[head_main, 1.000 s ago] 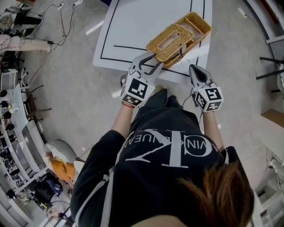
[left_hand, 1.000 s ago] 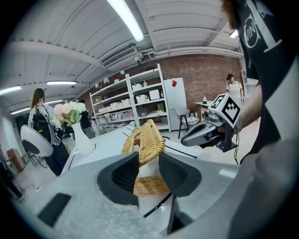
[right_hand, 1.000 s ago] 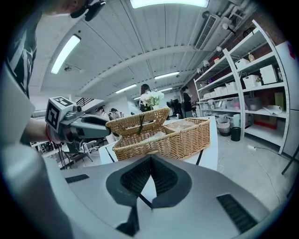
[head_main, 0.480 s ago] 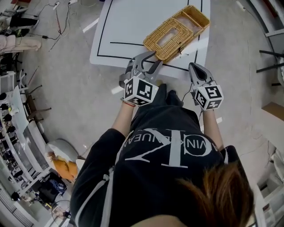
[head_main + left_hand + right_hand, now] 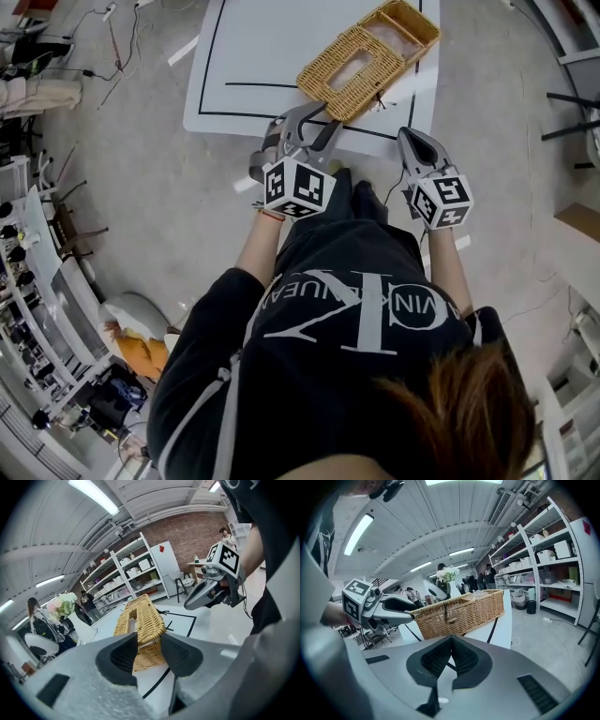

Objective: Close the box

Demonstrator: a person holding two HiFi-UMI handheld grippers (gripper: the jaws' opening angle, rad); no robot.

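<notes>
A wicker box [image 5: 366, 52] stands at the near edge of a white table [image 5: 253, 56], its lid [image 5: 349, 61] lying flat on top. My left gripper [image 5: 323, 114] reaches the lid's near end. In the left gripper view the lid's woven edge [image 5: 149, 623] sits between the jaws of my left gripper [image 5: 149, 639], which have just been opening and stand a little wider than the edge. My right gripper [image 5: 410, 141] hangs right of the box, off the table's near edge, with its pads together and empty [image 5: 451, 641]. The right gripper view has the box [image 5: 464, 611] side-on with the lid down.
Black tape lines [image 5: 262, 86] mark the table. Beyond the lid the box's far section [image 5: 405, 21] has no cover. Cables and gear lie on the floor at the left [image 5: 37, 56]. Shelving [image 5: 136, 581], a vase of flowers [image 5: 61, 604] and people stand in the background.
The lid, raised at an angle a second ago, has come down flat on the box. My left gripper sank with it and its jaws widened. The right gripper stayed put.
</notes>
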